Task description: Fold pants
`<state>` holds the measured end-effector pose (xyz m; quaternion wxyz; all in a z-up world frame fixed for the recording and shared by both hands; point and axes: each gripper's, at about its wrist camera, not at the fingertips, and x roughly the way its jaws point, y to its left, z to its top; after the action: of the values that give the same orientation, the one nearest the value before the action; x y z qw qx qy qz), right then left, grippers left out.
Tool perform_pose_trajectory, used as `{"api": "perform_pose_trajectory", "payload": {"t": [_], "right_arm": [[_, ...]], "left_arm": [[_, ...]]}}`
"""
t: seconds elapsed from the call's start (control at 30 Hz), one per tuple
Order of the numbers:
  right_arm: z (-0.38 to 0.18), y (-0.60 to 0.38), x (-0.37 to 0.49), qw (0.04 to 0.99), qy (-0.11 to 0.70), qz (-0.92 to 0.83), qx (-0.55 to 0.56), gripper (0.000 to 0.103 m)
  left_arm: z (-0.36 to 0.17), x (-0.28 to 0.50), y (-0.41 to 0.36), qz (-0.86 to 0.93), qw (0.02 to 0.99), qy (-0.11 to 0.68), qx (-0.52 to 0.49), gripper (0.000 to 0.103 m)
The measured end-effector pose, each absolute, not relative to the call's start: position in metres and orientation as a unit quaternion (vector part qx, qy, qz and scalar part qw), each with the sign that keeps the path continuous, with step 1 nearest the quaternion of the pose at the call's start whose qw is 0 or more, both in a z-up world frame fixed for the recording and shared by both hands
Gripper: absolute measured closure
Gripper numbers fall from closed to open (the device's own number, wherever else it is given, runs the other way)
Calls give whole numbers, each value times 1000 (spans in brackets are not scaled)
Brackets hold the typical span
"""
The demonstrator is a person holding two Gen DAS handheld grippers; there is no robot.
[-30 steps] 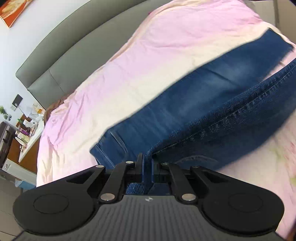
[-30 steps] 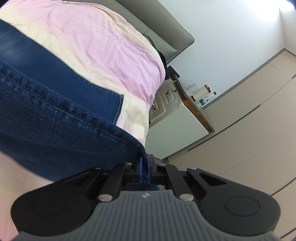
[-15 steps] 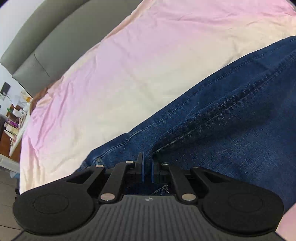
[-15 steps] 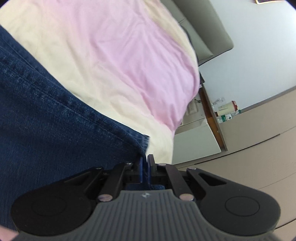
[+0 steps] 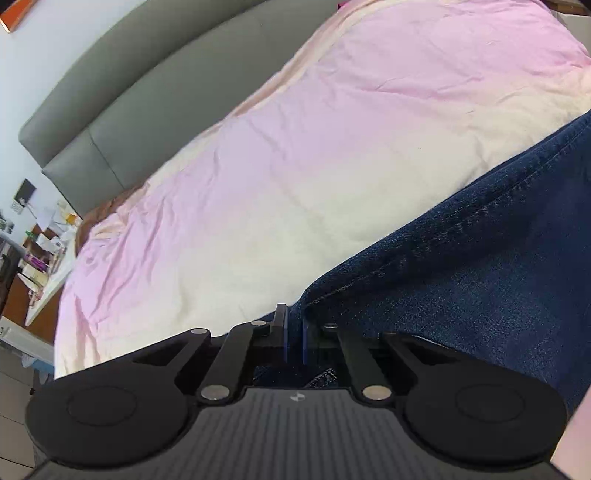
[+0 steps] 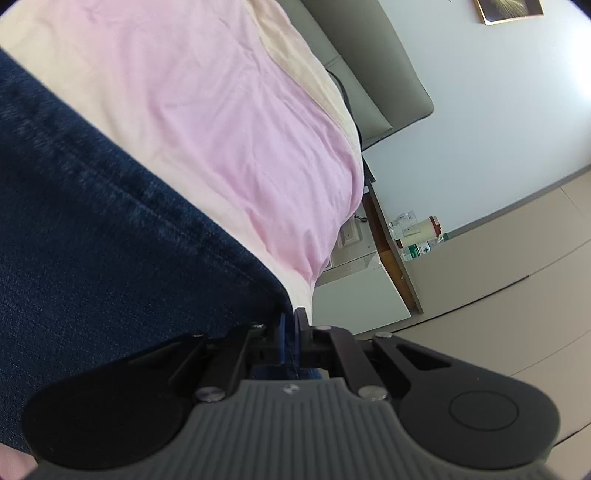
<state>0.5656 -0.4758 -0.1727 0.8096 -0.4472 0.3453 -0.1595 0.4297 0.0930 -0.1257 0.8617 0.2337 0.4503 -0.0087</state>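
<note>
Two tools grip the jeans point(image 5: 480, 258), each at the bottom centre of its frame. The left tool point(image 5: 294, 334) has its jaws drawn narrow on a seamed fold of denim; the right tool point(image 6: 291, 332) is pinched fully together on a corner of the same cloth. The jeans spread over the lower right of the left view and the lower left of the right view, lying on the bed point(image 5: 295, 166) with its pink and cream cover. Only the left view shows a cluttered bench point(image 5: 44, 258) at the left edge and the grey headboard point(image 5: 129, 92) across the top. Only the right view shows a nightstand point(image 6: 362, 295), bottles point(image 6: 417, 240) with labels too small to read, and a framed picture point(image 6: 509, 9) at upper right.
</note>
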Motion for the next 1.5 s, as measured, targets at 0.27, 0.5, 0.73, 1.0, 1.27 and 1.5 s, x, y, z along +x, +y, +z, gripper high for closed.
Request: {"api": "perform_pose_trajectory", "payload": {"t": [0.27, 0.5, 0.73, 1.0, 1.27, 1.5], "right_arm": [[-218, -459, 614, 773, 389, -172, -471, 103], [-224, -449, 611, 766, 394, -169, -478, 41], [-189, -416, 561, 815, 376, -138, -419, 34], [-168, -344, 459, 876, 409, -10, -257, 33], [-187, -273, 379, 891, 419, 66, -163, 33], [-200, -228, 370, 888, 422, 89, -160, 33]], "left_arm": [[-181, 480, 92, -12, 861, 467, 200, 94], [-172, 467, 102, -28, 869, 458, 187, 27], [-113, 411, 144, 8, 894, 433, 115, 21], [-102, 313, 247, 111, 889, 434, -100, 20], [-181, 235, 299, 149, 842, 391, -341, 20], [-238, 234, 324, 171, 794, 310, -494, 23]]}}
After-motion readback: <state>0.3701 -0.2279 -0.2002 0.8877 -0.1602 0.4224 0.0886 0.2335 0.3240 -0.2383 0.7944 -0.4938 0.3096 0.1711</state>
